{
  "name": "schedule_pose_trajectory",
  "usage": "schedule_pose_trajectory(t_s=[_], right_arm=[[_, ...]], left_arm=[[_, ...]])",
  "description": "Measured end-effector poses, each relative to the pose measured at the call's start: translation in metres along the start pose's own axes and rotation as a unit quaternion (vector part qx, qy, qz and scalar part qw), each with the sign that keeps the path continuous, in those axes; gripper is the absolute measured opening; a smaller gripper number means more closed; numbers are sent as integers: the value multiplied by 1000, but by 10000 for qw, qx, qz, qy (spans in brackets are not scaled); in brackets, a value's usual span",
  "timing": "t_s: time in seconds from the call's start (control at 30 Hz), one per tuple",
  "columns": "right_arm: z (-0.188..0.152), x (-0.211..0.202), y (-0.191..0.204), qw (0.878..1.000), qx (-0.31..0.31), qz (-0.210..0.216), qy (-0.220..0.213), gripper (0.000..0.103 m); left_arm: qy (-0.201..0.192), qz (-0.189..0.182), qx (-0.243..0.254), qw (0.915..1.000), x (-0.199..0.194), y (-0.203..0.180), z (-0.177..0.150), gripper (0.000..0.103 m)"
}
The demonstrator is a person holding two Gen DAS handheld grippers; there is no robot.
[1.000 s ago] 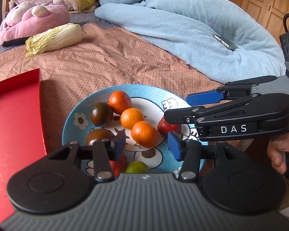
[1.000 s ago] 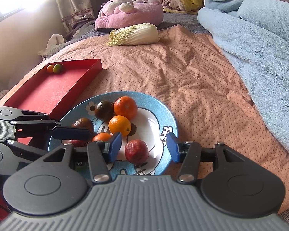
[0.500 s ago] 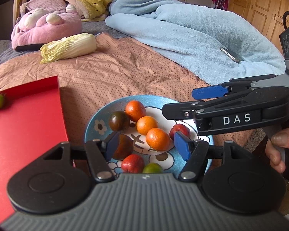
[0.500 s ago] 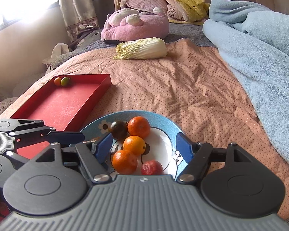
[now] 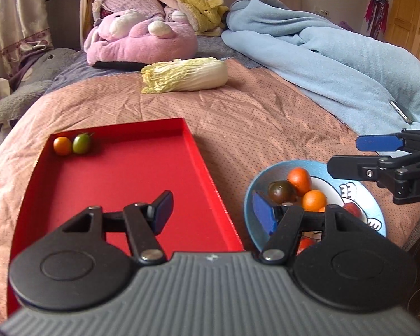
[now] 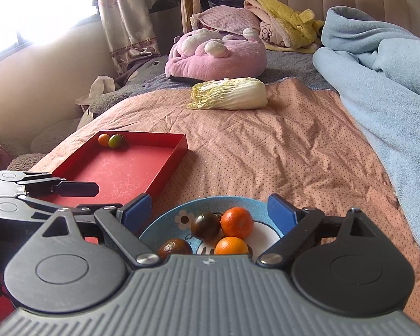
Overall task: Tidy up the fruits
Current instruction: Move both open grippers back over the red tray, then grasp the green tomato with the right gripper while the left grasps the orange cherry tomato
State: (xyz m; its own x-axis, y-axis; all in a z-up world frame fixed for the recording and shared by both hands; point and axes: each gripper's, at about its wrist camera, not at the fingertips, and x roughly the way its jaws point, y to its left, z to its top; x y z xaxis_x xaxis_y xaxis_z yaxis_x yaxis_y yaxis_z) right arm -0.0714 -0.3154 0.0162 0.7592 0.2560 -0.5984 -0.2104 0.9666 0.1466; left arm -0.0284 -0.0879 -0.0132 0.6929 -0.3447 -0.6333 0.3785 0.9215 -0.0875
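Note:
A blue cartoon plate (image 5: pixel 250 196) (image 6: pixel 168 219) on the bed holds mandarins (image 6: pixel 236 222) (image 5: pixel 313 200), dark tomatoes (image 6: pixel 205 225) (image 5: pixel 281 191) and a red fruit (image 5: pixel 352 208). To its left lies a red tray (image 5: pixel 120 173) (image 6: pixel 120 168) with a small orange tomato (image 5: pixel 62 145) and a green one (image 5: pixel 81 144) in its far corner. My left gripper (image 5: pixel 212 210) (image 6: pixel 92 197) is open and empty above the tray's right wall. My right gripper (image 6: pixel 208 211) (image 5: pixel 347 154) hovers over the plate. Its jaws are opening, with no fruit touching the pads.
A napa cabbage (image 5: pixel 184 78) (image 6: pixel 229 93) lies further up the pink bedspread. Behind it sit a pink plush (image 5: pixel 140 42) and a yellow one. A bunched blue blanket (image 6: pixel 392 89) fills the right side, with a phone (image 5: pixel 401 112) on it. The bed drops off left of the tray.
My left gripper swung left from over the plate to the tray's edge and opened wider. My right gripper drew back and up, its jaws spreading away from the red fruit.

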Motion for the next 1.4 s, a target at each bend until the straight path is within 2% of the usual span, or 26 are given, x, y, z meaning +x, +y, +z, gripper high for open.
schedule_pose_trajectory(t_s=[0.13, 0.33, 0.53, 0.6, 0.63, 0.8, 0.87, 0.97, 1.1, 1.27, 1.4], right_arm=[[11, 15, 21, 9995, -195, 230, 12, 92], [32, 48, 63, 9963, -561, 644, 118, 91], [56, 98, 106, 9920, -775, 961, 271, 84], [63, 117, 116, 9916, -686, 1041, 349, 82], [66, 129, 120, 9916, -626, 1058, 395, 81], [83, 182, 133, 9934, -402, 912, 568, 62], [86, 202, 139, 9930, -431, 880, 659, 60], [88, 234, 149, 9919, -372, 876, 844, 59], [91, 265, 165, 9901, -335, 935, 992, 54], [92, 289, 188, 9881, -418, 1013, 1078, 54], [92, 307, 194, 9888, -369, 886, 1142, 54]], left_arm=[[-87, 404, -181, 9990, 2, 34, 13, 65], [-67, 987, -676, 9928, 10, 85, 20, 65], [-58, 1318, -935, 9868, 19, 118, 22, 65], [-74, 1383, -1184, 9833, 19, 129, 23, 65], [-86, 1396, -1317, 9814, 17, 135, 22, 65], [-140, 1698, -1646, 9715, 8, 153, 20, 65], [-210, 1740, -1709, 9696, 5, 158, 21, 65], [-194, 1823, -1824, 9660, 4, 164, 22, 65], [41, 2000, -1966, 9599, 9, 169, 19, 65], [-15, 2211, -2297, 9478, 3, 184, 17, 65], [-13, 2193, -2379, 9462, 5, 187, 18, 65]])
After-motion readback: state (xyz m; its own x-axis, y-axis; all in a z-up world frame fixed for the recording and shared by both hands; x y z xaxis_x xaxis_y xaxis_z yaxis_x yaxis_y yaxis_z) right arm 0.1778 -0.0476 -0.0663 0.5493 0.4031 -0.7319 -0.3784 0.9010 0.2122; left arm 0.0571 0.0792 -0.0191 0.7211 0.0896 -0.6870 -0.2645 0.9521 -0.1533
